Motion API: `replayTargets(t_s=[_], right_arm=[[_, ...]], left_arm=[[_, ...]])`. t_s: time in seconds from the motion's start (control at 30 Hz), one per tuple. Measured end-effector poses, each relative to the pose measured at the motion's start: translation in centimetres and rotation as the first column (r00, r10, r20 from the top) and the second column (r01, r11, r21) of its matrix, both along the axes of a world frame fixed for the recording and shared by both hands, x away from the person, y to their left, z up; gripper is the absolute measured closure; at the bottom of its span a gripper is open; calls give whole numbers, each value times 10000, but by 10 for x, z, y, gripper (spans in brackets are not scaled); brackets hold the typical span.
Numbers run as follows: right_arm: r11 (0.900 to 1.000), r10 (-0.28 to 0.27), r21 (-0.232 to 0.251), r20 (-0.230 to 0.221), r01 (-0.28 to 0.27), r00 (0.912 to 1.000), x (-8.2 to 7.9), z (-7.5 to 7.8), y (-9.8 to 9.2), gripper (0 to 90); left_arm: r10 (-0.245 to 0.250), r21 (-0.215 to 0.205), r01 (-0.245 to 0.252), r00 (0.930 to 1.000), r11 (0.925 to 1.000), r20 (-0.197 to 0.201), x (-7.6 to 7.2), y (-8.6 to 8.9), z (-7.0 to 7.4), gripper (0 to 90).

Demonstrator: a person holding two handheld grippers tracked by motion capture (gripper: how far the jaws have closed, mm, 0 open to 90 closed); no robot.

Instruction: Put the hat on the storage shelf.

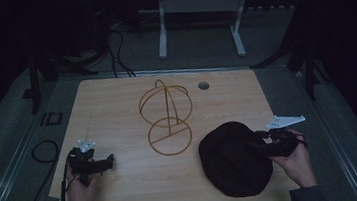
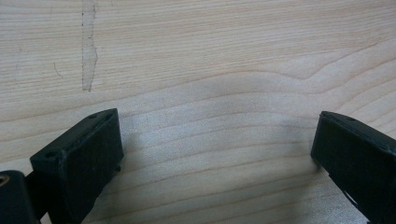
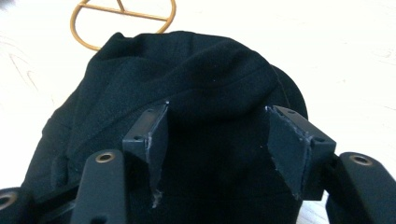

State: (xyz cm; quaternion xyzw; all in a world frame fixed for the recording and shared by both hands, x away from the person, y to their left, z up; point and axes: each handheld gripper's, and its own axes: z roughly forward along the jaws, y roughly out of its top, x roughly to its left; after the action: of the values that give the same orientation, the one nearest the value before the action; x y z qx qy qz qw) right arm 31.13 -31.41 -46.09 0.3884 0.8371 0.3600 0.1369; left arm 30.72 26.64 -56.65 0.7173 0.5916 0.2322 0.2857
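A black cloth hat lies flat on the near right of the wooden table. A gold wire hat stand, a round cage on a ring base, rises at the table's middle. My right gripper reaches in from the right and is open, its jaws straddling a raised fold of the hat at its edge. The right gripper has the stand's ring base beyond it. My left gripper rests low at the near left, open over bare wood, nothing between its jaws.
A small round grommet sits in the tabletop behind the stand. A pale scuff marks the wood ahead of the left gripper. A black cable loop lies on the floor at left. White desk legs stand behind the table.
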Motion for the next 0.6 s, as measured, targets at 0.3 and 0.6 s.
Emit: replayTargets(t_s=[0.3,0.6], right_arm=[[9996,16,-269,-150,-20,9999,0,2,-2,376],[9991,135,-390,-281,-146,9995,0,6,-4,344]], left_arm=[[-4,-1,4,10000,10000,-7,0,0,0,19],[-4,1,4,10000,10000,-7,0,0,0,18]])
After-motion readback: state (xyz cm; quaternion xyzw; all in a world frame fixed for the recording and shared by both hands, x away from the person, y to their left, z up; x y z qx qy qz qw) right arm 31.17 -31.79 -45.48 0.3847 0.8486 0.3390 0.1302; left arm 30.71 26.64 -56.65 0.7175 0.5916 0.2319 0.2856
